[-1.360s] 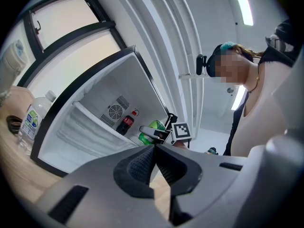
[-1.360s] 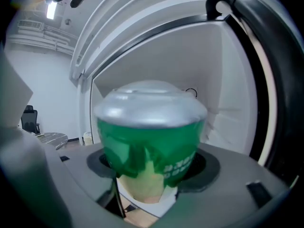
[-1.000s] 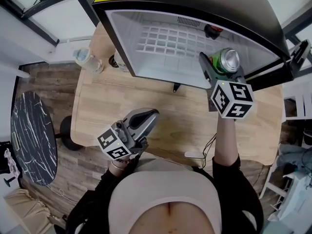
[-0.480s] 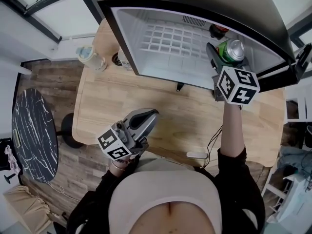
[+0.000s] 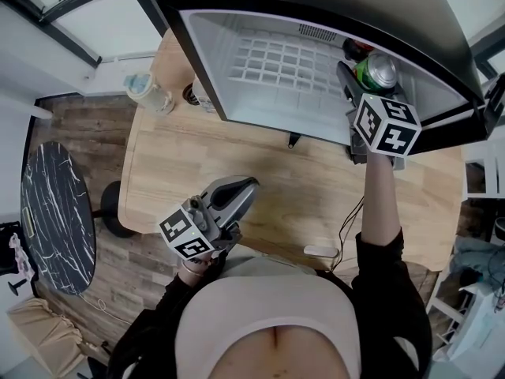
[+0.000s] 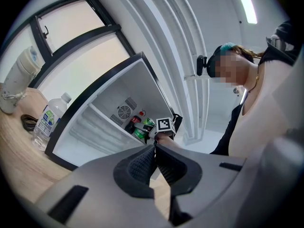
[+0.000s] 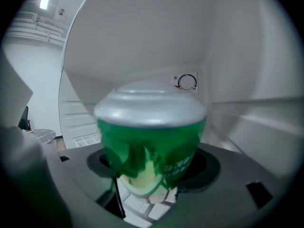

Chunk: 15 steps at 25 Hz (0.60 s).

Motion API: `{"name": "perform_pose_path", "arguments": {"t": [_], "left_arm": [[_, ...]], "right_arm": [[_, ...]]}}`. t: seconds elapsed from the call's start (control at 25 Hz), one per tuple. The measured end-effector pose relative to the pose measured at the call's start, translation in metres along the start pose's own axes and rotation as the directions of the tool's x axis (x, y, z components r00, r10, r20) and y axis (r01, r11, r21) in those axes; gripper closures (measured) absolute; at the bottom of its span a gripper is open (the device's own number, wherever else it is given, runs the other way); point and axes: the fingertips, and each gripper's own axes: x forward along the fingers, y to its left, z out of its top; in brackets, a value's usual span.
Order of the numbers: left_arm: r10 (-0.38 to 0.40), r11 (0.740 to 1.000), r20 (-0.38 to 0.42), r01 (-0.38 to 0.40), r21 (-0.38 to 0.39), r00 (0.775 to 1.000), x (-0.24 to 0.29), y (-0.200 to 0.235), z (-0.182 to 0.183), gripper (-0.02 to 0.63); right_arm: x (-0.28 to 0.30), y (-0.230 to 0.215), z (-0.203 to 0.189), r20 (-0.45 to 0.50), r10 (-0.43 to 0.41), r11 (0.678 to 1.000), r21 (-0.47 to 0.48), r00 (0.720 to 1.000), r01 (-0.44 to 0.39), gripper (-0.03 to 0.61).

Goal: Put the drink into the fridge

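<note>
Drink can (image 5: pixel 376 70), green with a silver top, is inside the open fridge (image 5: pixel 260 105) at its right end, clamped in the right tongs (image 5: pixel 364 85). The right gripper view is filled with it: the can sits dead centre between the two sides, gripped on both flanks. Whether its base touches the fridge floor, I can't tell.

That same view picks out a round dial (image 7: pixel 186 82) on the white wall behind the can, which the head view doesn't give us. From above we get the wire shelf (image 5: pixel 276 61) and a red-capped bottle (image 5: pixel 353 50) just beside the can toward the back. We also get the wooden table (image 5: pixel 237 156) carrying the fridge, with a water bottle (image 5: pixel 150 93) off the fridge's left side. The left gripper view, looking from low and far off, adds a round fan grille (image 6: pixel 124 112) on the fridge's back wall.

Left tongs (image 5: pixel 246 188) are pressed together with nothing between them. They are held over the table's near edge close to the person's body, well apart from the can.
</note>
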Motion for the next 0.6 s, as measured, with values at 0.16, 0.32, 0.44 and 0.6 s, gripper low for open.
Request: {"name": "perform_pose_path", "arguments": {"t": [0.16, 0.32, 0.44, 0.6], "left_arm": [[0.001, 1.0, 0.002, -0.001, -0.001, 1.0, 0.0, 0.001, 0.0, 0.601], [-0.005, 1.0, -0.006, 0.005, -0.007, 1.0, 0.0, 0.002, -0.002, 0.601], [-0.017, 1.0, -0.011, 0.017, -0.013, 1.0, 0.002, 0.0, -0.004, 0.601], [-0.031, 0.999, -0.018, 0.031, -0.027, 0.999, 0.003, -0.002, -0.008, 0.601]], "right_arm": [[0.009, -0.005, -0.004, -0.017, -0.01, 1.0, 0.001, 1.0, 0.01, 0.228], [0.014, -0.007, -0.005, -0.027, -0.017, 1.0, -0.007, 0.999, 0.017, 0.229], [0.016, -0.009, -0.005, -0.039, -0.015, 1.0, 0.003, 0.999, 0.015, 0.229], [0.021, -0.009, -0.008, -0.082, -0.013, 1.0, 0.005, 0.997, 0.013, 0.229]]}}
